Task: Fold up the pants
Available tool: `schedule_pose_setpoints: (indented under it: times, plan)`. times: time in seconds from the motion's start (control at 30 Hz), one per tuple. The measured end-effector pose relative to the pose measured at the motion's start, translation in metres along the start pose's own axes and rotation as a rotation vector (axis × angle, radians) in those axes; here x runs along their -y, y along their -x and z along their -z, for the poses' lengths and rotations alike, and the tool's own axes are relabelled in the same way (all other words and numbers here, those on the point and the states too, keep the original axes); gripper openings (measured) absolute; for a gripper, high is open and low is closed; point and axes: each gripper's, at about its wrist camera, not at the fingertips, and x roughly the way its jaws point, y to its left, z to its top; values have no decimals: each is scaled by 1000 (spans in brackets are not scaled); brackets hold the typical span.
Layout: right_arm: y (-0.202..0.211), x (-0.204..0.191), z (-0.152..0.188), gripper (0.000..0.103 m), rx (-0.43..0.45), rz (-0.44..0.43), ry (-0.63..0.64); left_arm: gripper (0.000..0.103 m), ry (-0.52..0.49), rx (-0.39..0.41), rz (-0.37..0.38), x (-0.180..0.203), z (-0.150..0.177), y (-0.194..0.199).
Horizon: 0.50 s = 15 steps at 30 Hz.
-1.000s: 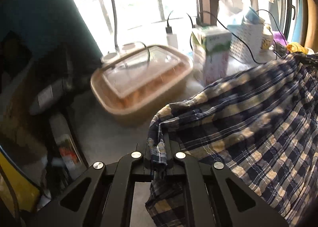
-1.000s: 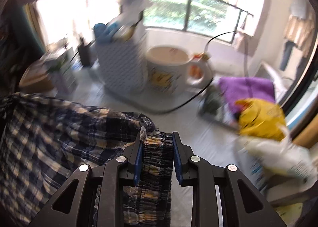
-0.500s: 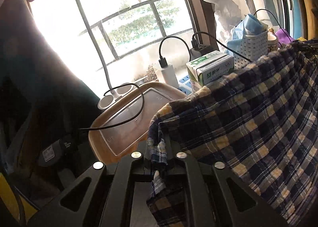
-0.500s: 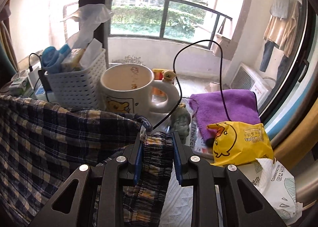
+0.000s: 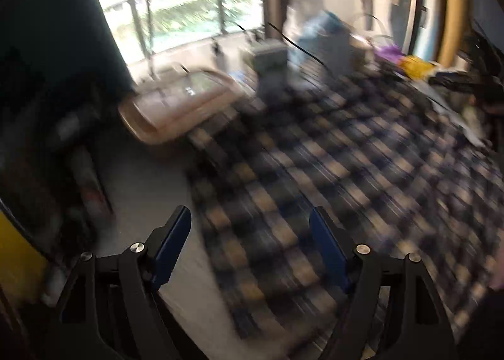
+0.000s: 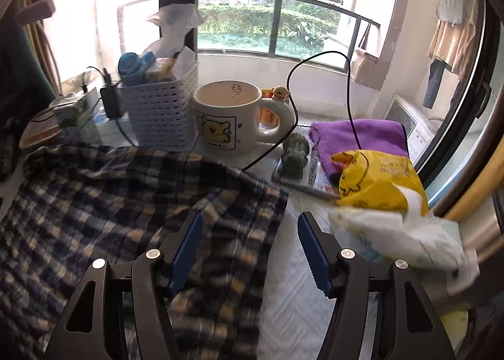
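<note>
Left claw [image 5: 250,227] and right claw [image 6: 247,234], black angular arms, blue pads, silver screws

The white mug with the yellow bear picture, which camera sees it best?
The right wrist view. There the white mug with the yellow bear picture stands sharp and whole beside the white plastic basket, behind the checked pants. In the left wrist view everything is blurred, and I cannot pick the mug out.

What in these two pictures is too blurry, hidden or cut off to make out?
- Left wrist view: motion blur smears the plaid pants, the tan tray and the clutter behind; labels unreadable.
- Right wrist view: the pants run off the left and bottom edges, so the fold cannot be judged.
- Right wrist view: the white basket hides most of its contents.
- Right wrist view: the white packet is blurred; print illegible.
</note>
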Motion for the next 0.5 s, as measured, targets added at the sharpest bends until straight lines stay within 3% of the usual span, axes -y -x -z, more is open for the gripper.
schedule_pose_setpoints:
  times: [0.1, 0.23, 0.27, 0.3, 0.37, 0.4, 0.43, 0.47, 0.5]
  plan:
    - [18, -2, 21, 65, -11, -35, -13, 78, 19, -62, 72, 14, 28, 0]
    - [34, -2, 59, 65, -41, -75, -18, 77, 41, -118, 73, 25, 54, -7]
    - [37, -3, 66, 65, -48, -86, -16, 73, 45, -121, 60, 25, 58, -11]
    - [40, -4, 73, 65, -57, -95, -15, 60, 43, -120, 33, 26, 61, -13]
    - [46, -2, 91, 65, -84, -95, -17, 44, 23, -97, 0, 28, 61, -13]
    - [48, -1, 98, 65, -91, -96, -23, 25, 29, -94, 7, 26, 58, -14]
    - [52, 2, 105, 65, -95, -98, -39, 15, 33, -89, 1, 24, 55, -16]
    - [57, 6, 113, 65, -93, -107, -62, 8, 34, -86, -27, 22, 52, -19]
    - [62, 9, 118, 65, -89, -114, -75, 8, 33, -82, -46, 20, 49, -23]
